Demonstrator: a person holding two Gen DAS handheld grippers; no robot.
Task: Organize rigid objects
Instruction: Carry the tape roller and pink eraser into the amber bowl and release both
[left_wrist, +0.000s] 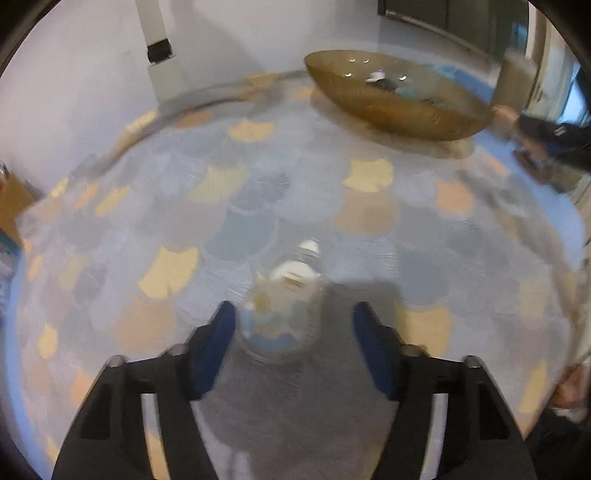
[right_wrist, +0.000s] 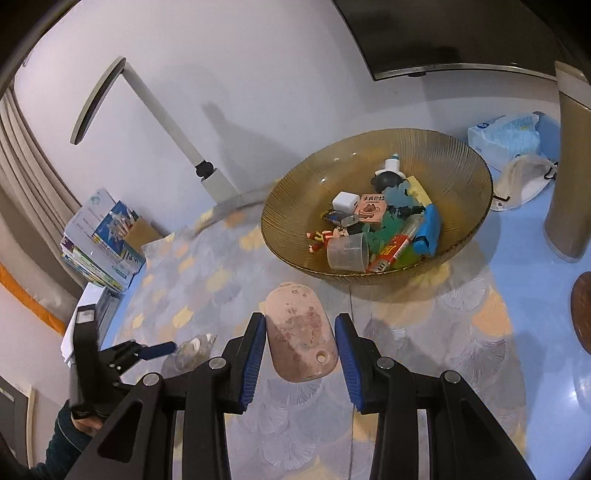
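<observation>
The right gripper (right_wrist: 301, 332) is clamping a pink oval case (right_wrist: 301, 332) short of the amber bowl (right_wrist: 295, 240) — already crowded. The left gripper (left_wrist: 293, 321), jaws apart, is straddling a clear bottle (left_wrist: 284, 306) lying on the patterned cloth (left_wrist: 184, 206), blue pads off it.

left gripper (left_wrist: 293, 314) fingers apart | clear bottle (left_wrist: 284, 310) between | bowl (left_wrist: 399, 107) beyond

I see a bench cloth (right_wrist: 207, 295) of grey-blue fan scallops with pale orange patches. The far bowl (right_wrist: 295, 192) is ribbed amber glass. My right tongs (right_wrist: 301, 350), black with blue pads, flank a pink, brown-mottled oval piece (right_wrist: 299, 332).
</observation>
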